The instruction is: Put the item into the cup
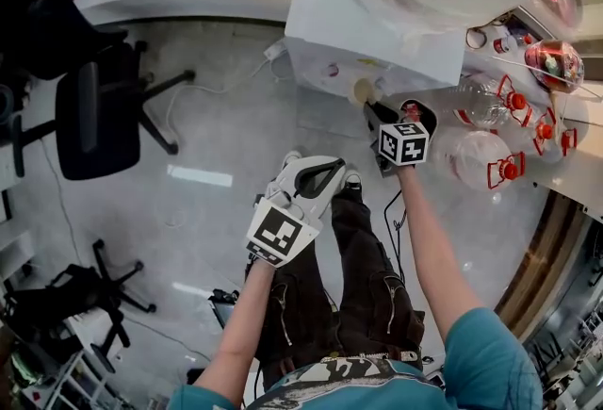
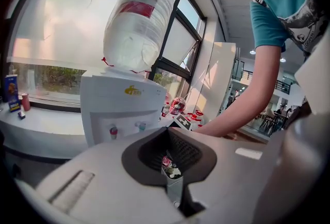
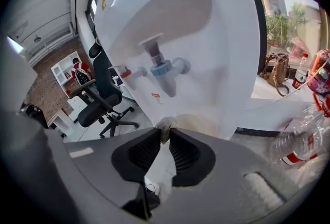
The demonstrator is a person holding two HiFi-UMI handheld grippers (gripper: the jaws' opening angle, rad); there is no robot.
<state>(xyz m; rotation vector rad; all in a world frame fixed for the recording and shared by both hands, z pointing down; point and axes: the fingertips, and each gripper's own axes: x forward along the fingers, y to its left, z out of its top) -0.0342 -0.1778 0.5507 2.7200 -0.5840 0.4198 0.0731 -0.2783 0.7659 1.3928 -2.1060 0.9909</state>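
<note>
- Left gripper [image 2: 171, 170]: jaws closed on the small item [image 2: 167, 161].
- Right gripper [image 3: 166, 138]: jaws pinch the cup [image 3: 200, 128] at its rim, beneath the dispenser [image 3: 206, 37] tap.
- The cup lies forward-right of the item, well apart.

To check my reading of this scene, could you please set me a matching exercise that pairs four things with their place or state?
Things:
1. water bottle
2. office chair
3. right gripper
4. red-capped bottles

Places or states (sides as in the head view):
A. lying on the counter, right of the dispenser
B. shut on the cup
C. upturned on top of the dispenser
D. on the floor, left of the dispenser

Pairs: 1-C, 2-D, 3-B, 4-A.
</note>
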